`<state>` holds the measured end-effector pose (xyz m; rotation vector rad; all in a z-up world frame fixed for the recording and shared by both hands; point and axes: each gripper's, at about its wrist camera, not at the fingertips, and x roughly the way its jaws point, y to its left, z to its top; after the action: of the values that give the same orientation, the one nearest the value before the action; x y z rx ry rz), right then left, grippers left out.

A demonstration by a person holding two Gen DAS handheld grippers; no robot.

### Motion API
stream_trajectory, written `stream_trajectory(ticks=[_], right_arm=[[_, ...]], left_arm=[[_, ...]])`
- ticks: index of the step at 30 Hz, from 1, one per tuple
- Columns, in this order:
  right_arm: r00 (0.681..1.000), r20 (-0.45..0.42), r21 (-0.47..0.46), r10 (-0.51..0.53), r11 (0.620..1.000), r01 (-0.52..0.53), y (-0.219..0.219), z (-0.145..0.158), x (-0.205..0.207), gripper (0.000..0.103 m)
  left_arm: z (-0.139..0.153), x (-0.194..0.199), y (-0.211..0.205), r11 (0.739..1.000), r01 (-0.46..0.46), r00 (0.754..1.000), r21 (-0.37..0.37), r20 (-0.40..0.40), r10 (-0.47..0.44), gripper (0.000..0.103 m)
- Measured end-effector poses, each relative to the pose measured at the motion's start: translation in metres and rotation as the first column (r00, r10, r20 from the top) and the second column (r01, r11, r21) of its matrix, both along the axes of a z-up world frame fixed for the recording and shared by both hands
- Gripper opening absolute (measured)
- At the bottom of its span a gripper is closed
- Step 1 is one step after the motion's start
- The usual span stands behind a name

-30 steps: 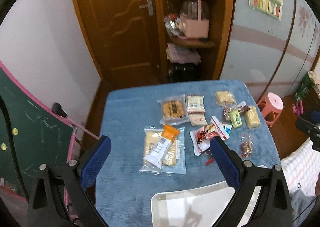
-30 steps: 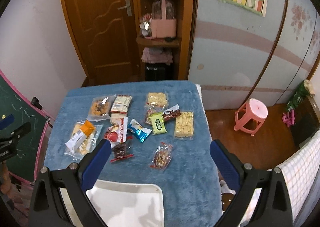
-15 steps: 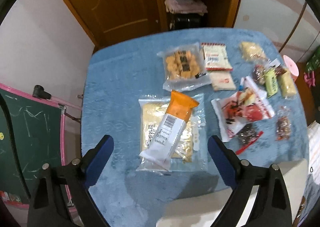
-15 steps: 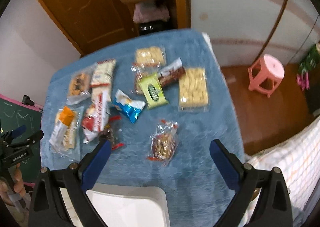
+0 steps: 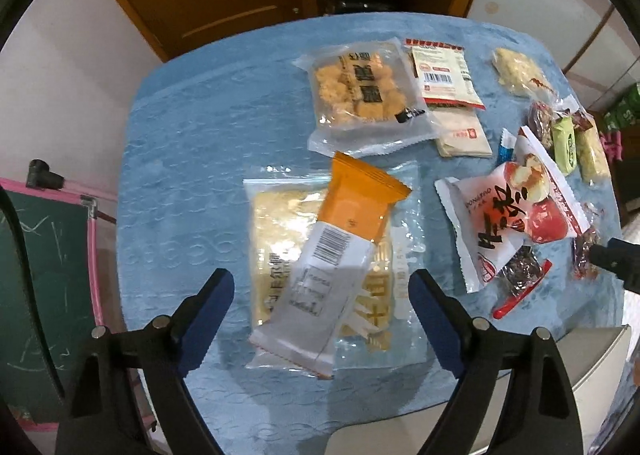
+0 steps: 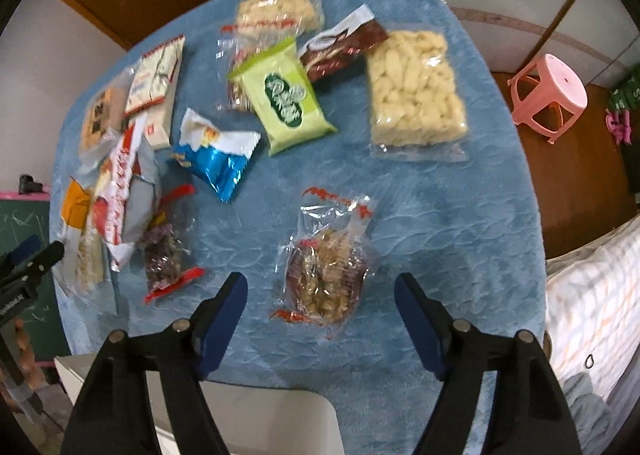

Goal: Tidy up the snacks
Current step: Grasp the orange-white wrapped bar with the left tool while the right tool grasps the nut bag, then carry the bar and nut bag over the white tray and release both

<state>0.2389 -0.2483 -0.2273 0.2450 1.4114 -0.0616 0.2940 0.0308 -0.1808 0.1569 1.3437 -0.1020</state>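
Many snack packs lie on a blue table cover (image 5: pixel 192 143). My left gripper (image 5: pixel 322 297) points down over an orange-and-white wrapped bar (image 5: pixel 332 255) that lies on a clear pack of pale biscuits (image 5: pixel 276 223). Its jaws are closing, the bar lies between them, and the blue pads (image 5: pixel 212 307) do not touch it. My right gripper (image 6: pixel 320 307) hangs over a clear pack of nut cake (image 6: pixel 326 275). Its jaws are closing too, with the pads (image 6: pixel 224 311) still apart from that pack. A white tray (image 6: pixel 248 415) sits at the near edge.
Other packs: cracker squares (image 5: pixel 360 95), a white-and-red bag (image 5: pixel 504 223), a green pack (image 6: pixel 282 95), a blue pouch (image 6: pixel 218 159), a puffed-snack bag (image 6: pixel 414 91), a dark candy pack (image 6: pixel 166 255). A pink stool (image 6: pixel 550 95) stands right of the table, a green chalkboard (image 5: pixel 40 279) to its left.
Both grippers have dropped towards the table and tilted down. The left one now frames the orange-and-white bar, the right one the nut cake pack. Both pairs of jaws have narrowed.
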Motion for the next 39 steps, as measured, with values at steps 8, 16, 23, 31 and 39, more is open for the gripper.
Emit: stream_trajectory(ticks=[8, 16, 23, 31, 39], right_arm=[[0.998, -0.061, 0.023, 0.007, 1.000, -0.005, 0.005, -0.026, 0.000, 0.043], [0.999, -0.024, -0.007, 0.022, 1.000, -0.022, 0.006, -0.023, -0.008, 0.037], [1.000, -0.008, -0.014, 0.025, 1.000, -0.025, 0.010, -0.016, -0.013, 0.037], [0.999, 0.028, -0.009, 0.016, 1.000, -0.016, 0.010, 0.004, -0.021, 0.037], [0.989, 0.147, 0.006, 0.008, 1.000, -0.009, 0.016, 0.057, -0.048, 0.037]], left_arm=[[-0.016, 0.007, -0.002, 1.000, 0.011, 0.998, -0.025, -0.056, -0.012, 0.053], [-0.025, 0.008, 0.001, 0.999, -0.007, 0.997, -0.041, -0.072, 0.004, 0.040], [-0.029, 0.007, -0.011, 0.999, 0.017, 0.997, 0.030, -0.077, -0.015, 0.046], [-0.031, 0.008, -0.013, 1.000, -0.019, 0.997, 0.007, -0.074, 0.020, 0.040], [0.025, -0.013, 0.005, 0.993, -0.065, 0.997, -0.097, 0.032, 0.068, 0.037]])
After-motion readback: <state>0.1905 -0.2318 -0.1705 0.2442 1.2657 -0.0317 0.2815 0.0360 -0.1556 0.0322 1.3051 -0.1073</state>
